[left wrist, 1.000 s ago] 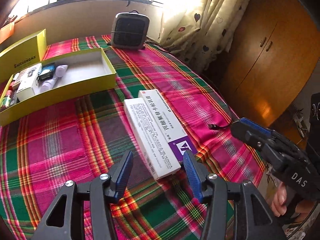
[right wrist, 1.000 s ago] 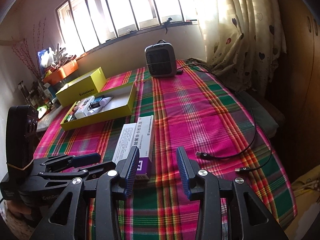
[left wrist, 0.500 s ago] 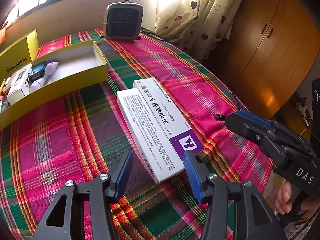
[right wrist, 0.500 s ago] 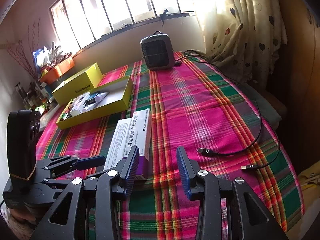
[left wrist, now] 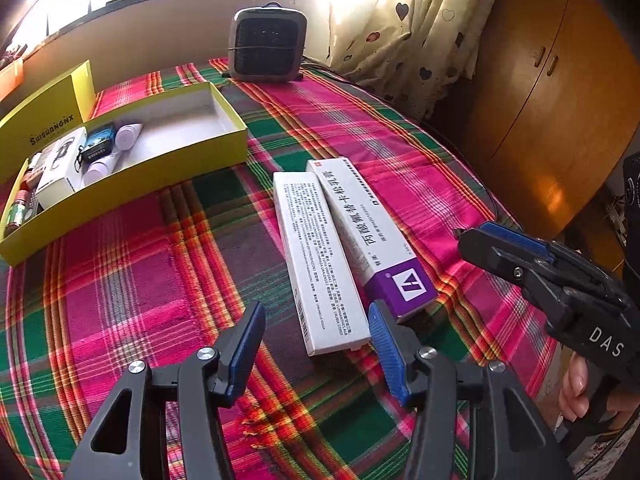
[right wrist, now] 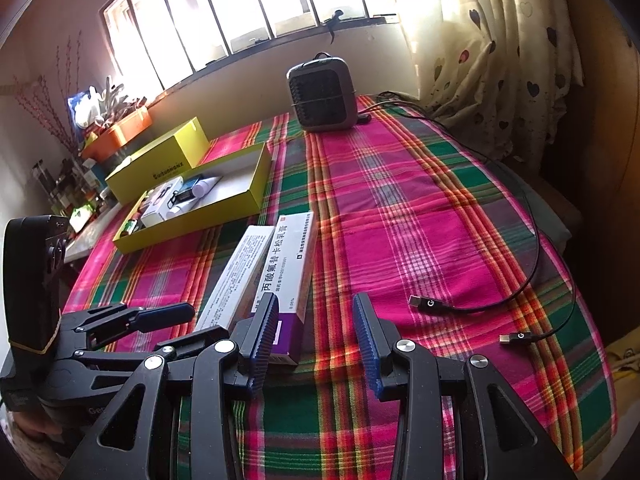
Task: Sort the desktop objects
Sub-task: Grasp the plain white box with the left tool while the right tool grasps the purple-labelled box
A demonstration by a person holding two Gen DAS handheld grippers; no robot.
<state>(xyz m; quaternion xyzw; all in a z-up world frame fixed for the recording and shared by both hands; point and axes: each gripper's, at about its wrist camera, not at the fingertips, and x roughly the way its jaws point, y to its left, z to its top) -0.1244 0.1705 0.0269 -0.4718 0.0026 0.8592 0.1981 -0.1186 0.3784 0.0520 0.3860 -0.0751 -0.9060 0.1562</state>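
The white cardboard medicine box (left wrist: 320, 256) lies lengthwise straight ahead of the released left gripper (left wrist: 316, 344), near the table's front edge; the right gripper (right wrist: 316, 340), also released, hovers beside.

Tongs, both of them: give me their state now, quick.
Left tongs: open, holding nothing.
Right tongs: open, holding nothing.

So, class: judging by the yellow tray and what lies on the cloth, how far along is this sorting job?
Done: several small items already sit in the yellow tray. In hand: nothing; the left gripper and right gripper are both open. Left: the white carton and purple-ended carton lie side by side on the tablecloth.
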